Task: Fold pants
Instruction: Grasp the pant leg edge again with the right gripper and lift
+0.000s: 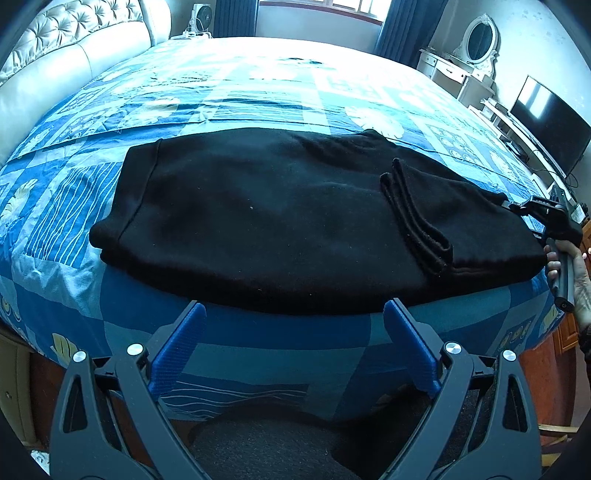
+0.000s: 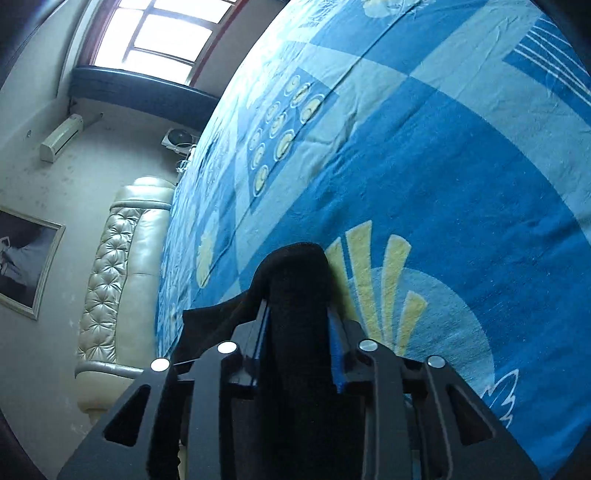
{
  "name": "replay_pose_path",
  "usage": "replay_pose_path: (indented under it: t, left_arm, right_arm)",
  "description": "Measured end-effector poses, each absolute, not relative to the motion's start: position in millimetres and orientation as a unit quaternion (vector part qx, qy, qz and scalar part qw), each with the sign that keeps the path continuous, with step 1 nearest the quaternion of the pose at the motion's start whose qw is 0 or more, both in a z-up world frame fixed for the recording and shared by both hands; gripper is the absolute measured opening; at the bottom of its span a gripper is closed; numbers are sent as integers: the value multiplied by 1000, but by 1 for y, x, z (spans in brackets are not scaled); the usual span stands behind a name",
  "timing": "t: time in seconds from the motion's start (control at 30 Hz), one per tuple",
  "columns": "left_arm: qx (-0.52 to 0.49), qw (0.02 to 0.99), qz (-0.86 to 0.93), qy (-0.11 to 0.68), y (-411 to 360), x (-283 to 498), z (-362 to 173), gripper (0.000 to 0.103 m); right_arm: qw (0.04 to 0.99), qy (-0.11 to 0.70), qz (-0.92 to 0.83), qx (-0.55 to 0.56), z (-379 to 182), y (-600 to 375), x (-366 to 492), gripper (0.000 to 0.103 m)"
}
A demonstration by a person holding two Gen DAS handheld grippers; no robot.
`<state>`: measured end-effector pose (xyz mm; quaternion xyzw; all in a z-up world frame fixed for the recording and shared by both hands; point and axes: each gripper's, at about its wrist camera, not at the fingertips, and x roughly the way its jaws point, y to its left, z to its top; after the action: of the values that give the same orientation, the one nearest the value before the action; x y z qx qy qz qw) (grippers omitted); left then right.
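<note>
Black pants (image 1: 258, 214) lie flat across the blue patterned bed (image 1: 258, 92), close to its near edge. Their ribbed cuffs (image 1: 413, 218) are folded over onto the right part. My left gripper (image 1: 293, 306) hovers open just in front of the pants' near edge, with nothing between its blue pads (image 1: 177, 347). My right gripper (image 1: 535, 206) sits at the pants' right end, held by a hand (image 1: 554, 262). In the right wrist view the right gripper (image 2: 297, 295) is shut on a thick fold of the black pants (image 2: 295, 280), just above the bedspread (image 2: 443, 147).
A cream tufted headboard (image 1: 74, 44) borders the bed's left side. To the right stand a white dressing table with an oval mirror (image 1: 476, 40) and a dark TV (image 1: 546, 122). A window (image 1: 332, 3) lies beyond the bed. The bed's near edge drops to the floor.
</note>
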<state>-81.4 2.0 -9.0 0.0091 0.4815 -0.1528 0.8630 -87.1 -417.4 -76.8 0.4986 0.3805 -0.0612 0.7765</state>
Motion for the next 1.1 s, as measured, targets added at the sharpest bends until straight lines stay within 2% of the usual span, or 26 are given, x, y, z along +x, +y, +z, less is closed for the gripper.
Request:
replay_pose_path:
  t: [0.1, 0.23, 0.63, 0.83, 1.0, 1.1]
  left_arm:
    - [8, 863, -156, 481, 2, -82, -9, 96]
    - [7, 861, -155, 484, 3, -82, -10, 96]
    - [9, 863, -159, 479, 2, -85, -6, 96]
    - [15, 865, -157, 477, 0, -86, -7, 96]
    - [15, 865, -155, 477, 0, -85, -7, 96]
    - [20, 867, -153, 473, 1, -85, -6, 96]
  right_arm:
    - [775, 382, -61, 500, -75, -416, -85, 26]
    - [760, 356, -34, 543, -71, -421, -104, 34]
    - [724, 315, -2, 614, -84, -399, -183, 35]
    - [748, 352, -37, 561, -84, -385, -172, 23]
    - [764, 361, -53, 532, -84, -380, -165, 20]
    - [776, 351, -60, 520, -77, -373, -164, 24]
